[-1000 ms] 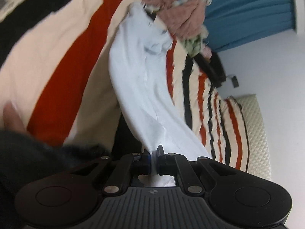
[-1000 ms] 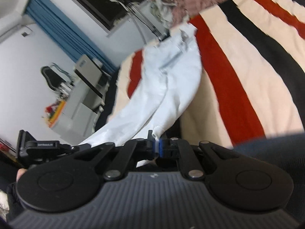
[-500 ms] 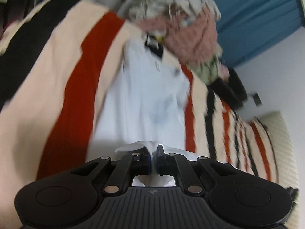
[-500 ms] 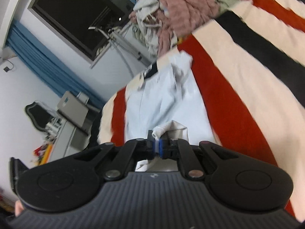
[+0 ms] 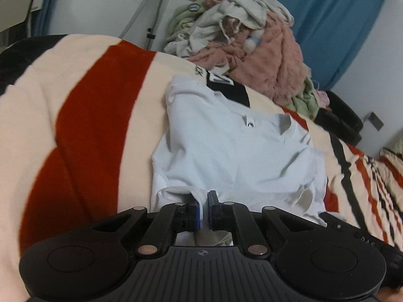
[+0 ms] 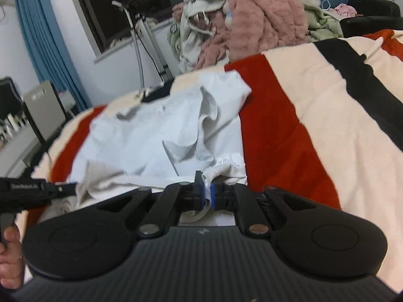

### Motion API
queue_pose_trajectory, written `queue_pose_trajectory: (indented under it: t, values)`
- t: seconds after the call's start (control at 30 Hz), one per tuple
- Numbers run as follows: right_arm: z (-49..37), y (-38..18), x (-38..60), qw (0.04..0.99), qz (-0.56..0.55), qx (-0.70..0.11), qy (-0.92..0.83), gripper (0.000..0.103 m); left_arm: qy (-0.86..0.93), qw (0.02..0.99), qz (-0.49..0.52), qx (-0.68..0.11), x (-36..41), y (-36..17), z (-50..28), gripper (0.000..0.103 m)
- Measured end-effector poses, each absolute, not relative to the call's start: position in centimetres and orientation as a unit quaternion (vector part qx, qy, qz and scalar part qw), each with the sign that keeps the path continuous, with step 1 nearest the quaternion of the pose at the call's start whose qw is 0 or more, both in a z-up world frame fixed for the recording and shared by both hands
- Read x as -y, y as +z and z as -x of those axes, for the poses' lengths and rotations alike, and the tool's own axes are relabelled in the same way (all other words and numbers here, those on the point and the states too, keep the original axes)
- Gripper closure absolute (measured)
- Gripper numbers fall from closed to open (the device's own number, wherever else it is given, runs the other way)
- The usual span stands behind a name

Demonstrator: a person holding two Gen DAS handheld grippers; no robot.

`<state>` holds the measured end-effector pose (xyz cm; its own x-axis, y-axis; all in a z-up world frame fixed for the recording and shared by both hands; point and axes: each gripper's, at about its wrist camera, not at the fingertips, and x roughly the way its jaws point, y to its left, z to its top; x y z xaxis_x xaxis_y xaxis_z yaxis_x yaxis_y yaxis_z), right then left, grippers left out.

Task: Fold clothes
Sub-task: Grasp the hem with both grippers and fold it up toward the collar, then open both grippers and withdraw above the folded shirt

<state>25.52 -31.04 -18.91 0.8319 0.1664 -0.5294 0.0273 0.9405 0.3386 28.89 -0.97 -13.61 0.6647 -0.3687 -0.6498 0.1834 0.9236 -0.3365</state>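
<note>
Nearest to us, the left gripper (image 5: 204,207) is pinching the near hem of the white shirt (image 5: 234,156), and the right gripper (image 6: 207,194) pinches the same hem at its other corner; a little cloth shows between each pair of pads. Beyond the grippers the shirt lies spread on the striped blanket (image 5: 83,130), with the collar at the far end and some loose wrinkles on its right side. We judge the shirt light, thin and very soft: it will sag and crease wherever it is not held, so the hem corners are a good place to hold it, and both must move together. Behind the shirt, past its collar, a pile of clothes (image 5: 252,40) waits.
</note>
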Motion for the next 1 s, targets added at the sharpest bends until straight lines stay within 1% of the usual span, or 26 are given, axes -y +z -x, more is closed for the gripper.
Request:
queue_pose_trajectory:
  t: [0.1, 0.13, 0.17, 0.2, 0.23, 0.27, 0.3, 0.33, 0.5, 0.6, 0.77, 1.0]
  values:
    - [-24.9, -18.3, 30.6, 0.943, -0.161, -0.289, 0.034, 0.091, -0.159, 0.909, 0.101, -0.373, 1.4, -14.2, -28.9, 0.094]
    - [-24.8, -17.9, 30.6, 0.942, -0.160, -0.292, 0.033, 0.090, -0.160, 0.911, 0.092, -0.368, 1.4, -13.8, -28.3, 0.086]
    - [-24.6, -17.5, 30.6, 0.942, -0.160, -0.293, 0.034, 0.086, -0.162, 0.914, 0.084, -0.363, 1.4, -13.4, -27.7, 0.078]
    - [-24.3, -17.1, 30.6, 0.942, -0.161, -0.291, 0.037, 0.071, -0.162, 0.917, 0.075, -0.355, 1.4, -12.8, -26.9, 0.059]
    - [-23.7, -16.5, 30.6, 0.944, -0.160, -0.286, 0.040, 0.057, -0.162, 0.921, 0.065, -0.348, 1.4, -12.1, -26.0, 0.044]
    - [-22.9, -15.7, 30.6, 0.947, -0.160, -0.277, 0.042, 0.029, -0.160, 0.927, 0.053, -0.336, 1.5, -11.2, -24.8, 0.038]
    - [-22.0, -15.0, 30.5, 0.950, -0.156, -0.267, 0.045, 0.013, -0.159, 0.932, 0.041, -0.323, 1.6, -10.2, -23.5, 0.027]
    - [-21.0, -14.2, 30.3, 0.954, -0.150, -0.256, 0.047, 0.014, -0.159, 0.937, 0.033, -0.310, 1.6, -9.2, -22.2, 0.016]
    - [-15.3, -10.5, 28.9, 0.969, -0.114, -0.213, 0.048, 0.015, -0.170, 0.950, 0.017, -0.261, 1.7, -4.9, -15.6, 0.004]
    - [-11.9, -8.9, 28.4, 0.974, -0.111, -0.194, 0.048, 0.015, -0.171, 0.956, 0.016, -0.237, 1.5, -3.1, -11.5, 0.001]
    - [-6.4, -7.7, 27.6, 0.979, -0.109, -0.165, 0.044, 0.015, -0.176, 0.962, 0.016, -0.207, 0.9, -1.3, -5.1, 0.000]
    - [-1.3, -8.3, 27.0, 0.983, -0.100, -0.148, 0.034, 0.015, -0.160, 0.965, 0.027, -0.205, -0.8, -1.7, -0.4, 0.000]
